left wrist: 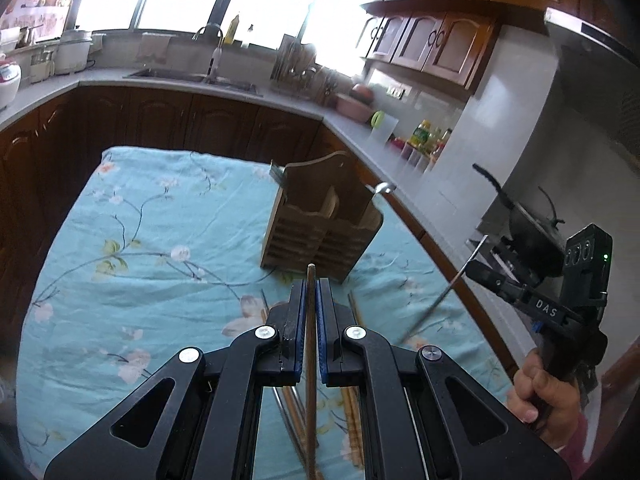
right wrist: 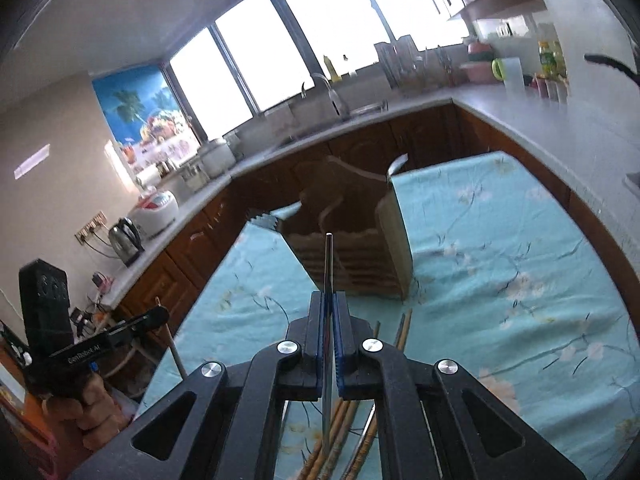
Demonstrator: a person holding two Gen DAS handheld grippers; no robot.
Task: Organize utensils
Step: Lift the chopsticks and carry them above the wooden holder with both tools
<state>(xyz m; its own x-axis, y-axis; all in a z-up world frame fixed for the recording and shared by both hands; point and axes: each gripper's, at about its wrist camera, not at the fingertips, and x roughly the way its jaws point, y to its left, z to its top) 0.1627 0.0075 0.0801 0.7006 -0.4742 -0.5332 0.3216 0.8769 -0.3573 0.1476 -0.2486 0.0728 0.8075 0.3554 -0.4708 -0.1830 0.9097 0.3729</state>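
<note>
Kitchen: grey L-shaped countertop, dark wood cabinets, bright windows. Table under turquoise floral cloth. Slatted wooden utensil holder stands upright mid-cloth. Left gripper clamped on a brown wooden chopstick. Right gripper clenched on a thin metal utensil handle, type unclear. More loose wooden chopsticks lie on the cloth beneath.

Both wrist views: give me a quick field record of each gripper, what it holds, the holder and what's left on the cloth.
left gripper: shut on wooden chopstick
right gripper: shut on metal chopstick
wooden holder: upright on floral cloth, ahead of both grippers
left on cloth: loose chopsticks
</note>
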